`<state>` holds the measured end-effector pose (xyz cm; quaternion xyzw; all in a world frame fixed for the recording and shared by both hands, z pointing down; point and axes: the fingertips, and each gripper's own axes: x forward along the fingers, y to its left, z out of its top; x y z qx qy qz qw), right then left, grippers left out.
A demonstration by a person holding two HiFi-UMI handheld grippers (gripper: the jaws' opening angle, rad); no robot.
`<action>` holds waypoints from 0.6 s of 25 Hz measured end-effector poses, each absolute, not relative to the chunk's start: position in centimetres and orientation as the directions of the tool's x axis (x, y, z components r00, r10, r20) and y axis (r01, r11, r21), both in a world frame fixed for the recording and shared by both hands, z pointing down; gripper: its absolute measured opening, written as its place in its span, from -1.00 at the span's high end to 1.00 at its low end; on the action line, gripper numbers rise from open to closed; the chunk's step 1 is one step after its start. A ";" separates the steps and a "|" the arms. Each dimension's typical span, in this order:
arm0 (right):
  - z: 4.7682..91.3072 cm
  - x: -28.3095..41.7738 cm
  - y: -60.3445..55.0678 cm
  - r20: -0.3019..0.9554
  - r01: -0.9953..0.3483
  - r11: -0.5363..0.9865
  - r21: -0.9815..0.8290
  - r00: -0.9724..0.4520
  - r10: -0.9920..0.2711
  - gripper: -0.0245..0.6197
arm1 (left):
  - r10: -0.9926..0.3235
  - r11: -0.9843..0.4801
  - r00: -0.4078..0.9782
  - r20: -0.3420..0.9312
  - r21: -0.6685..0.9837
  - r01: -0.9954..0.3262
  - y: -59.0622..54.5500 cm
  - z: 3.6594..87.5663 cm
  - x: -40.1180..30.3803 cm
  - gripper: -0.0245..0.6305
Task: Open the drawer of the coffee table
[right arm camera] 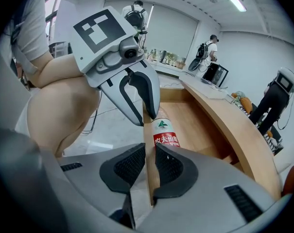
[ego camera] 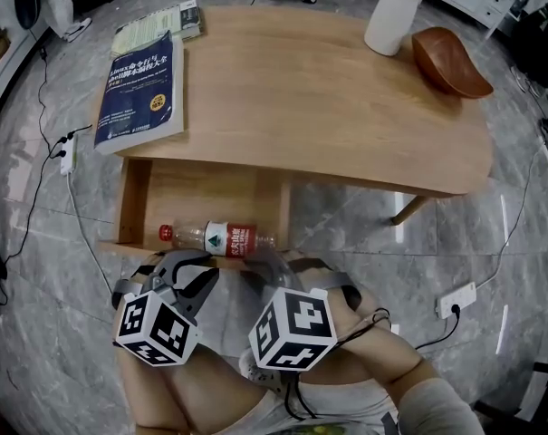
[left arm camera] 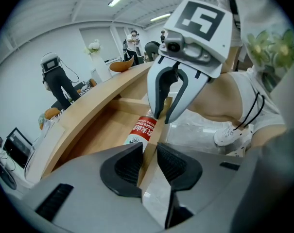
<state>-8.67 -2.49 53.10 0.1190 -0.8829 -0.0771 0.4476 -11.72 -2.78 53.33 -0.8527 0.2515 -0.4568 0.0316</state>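
The coffee table (ego camera: 301, 98) has its light wooden drawer (ego camera: 201, 193) pulled out toward me. A clear bottle with a red label (ego camera: 215, 237) lies on its side inside, along the front panel. My left gripper (ego camera: 187, 270) and right gripper (ego camera: 269, 265) sit side by side on that panel's top edge. In the left gripper view the left gripper (left arm camera: 147, 161) is clamped on the thin drawer front (left arm camera: 149, 152), with the right gripper (left arm camera: 165, 116) astride it farther along. In the right gripper view the right gripper (right arm camera: 149, 166) is shut on the same drawer front (right arm camera: 150, 144), beside the bottle (right arm camera: 165, 135).
On the tabletop lie a blue book (ego camera: 138, 93), a green book (ego camera: 156, 27), a white vase (ego camera: 393, 16) and a brown wooden dish (ego camera: 450, 62). Power strips (ego camera: 456, 299) and cables (ego camera: 67, 152) lie on the marble floor. My knees are just behind the grippers.
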 end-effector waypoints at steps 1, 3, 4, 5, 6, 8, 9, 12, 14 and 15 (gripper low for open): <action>53.1 -8.7 -2.5 0.772 -0.142 0.960 0.242 -0.572 -0.279 0.70 | -0.456 -0.873 0.460 0.762 -0.280 -0.401 -2.8 53.3 -11.7 0.62; 53.0 -8.7 -2.5 0.771 -0.137 0.962 0.237 -0.576 -0.272 0.70 | -0.448 -0.876 0.470 0.760 -0.267 -0.403 -2.7 53.2 -11.7 0.62; 53.0 -8.7 -2.4 0.772 -0.132 0.963 0.233 -0.578 -0.266 0.70 | -0.441 -0.878 0.477 0.760 -0.256 -0.403 -2.7 53.2 -11.8 0.62; 53.1 -8.7 -2.2 0.773 -0.127 0.965 0.229 -0.579 -0.259 0.70 | -0.432 -0.882 0.485 0.760 -0.243 -0.404 -2.5 53.2 -11.8 0.62; 53.2 -8.8 -2.1 0.775 -0.122 0.967 0.225 -0.579 -0.253 0.70 | -0.423 -0.885 0.493 0.760 -0.230 -0.405 -2.4 53.3 -11.9 0.62; 53.3 -8.7 -1.9 0.778 -0.115 0.969 0.219 -0.578 -0.245 0.70 | -0.415 -0.887 0.504 0.758 -0.215 -0.408 -2.2 53.3 -11.9 0.63; 53.3 -8.7 -1.9 0.779 -0.114 0.970 0.216 -0.579 -0.242 0.70 | -0.415 -0.887 0.506 0.756 -0.213 -0.409 -2.2 53.3 -11.9 0.62; 53.2 -8.7 -1.8 0.777 -0.108 0.972 0.210 -0.585 -0.233 0.70 | -0.417 -0.886 0.510 0.752 -0.211 -0.413 -2.1 53.2 -11.9 0.63; 53.2 -8.7 -1.8 0.777 -0.105 0.972 0.209 -0.585 -0.231 0.70 | -0.412 -0.888 0.514 0.753 -0.204 -0.412 -2.1 53.2 -11.9 0.63; 53.3 -8.7 -1.7 0.778 -0.104 0.973 0.207 -0.585 -0.228 0.70 | -0.407 -0.890 0.515 0.754 -0.200 -0.410 -2.0 53.3 -11.9 0.63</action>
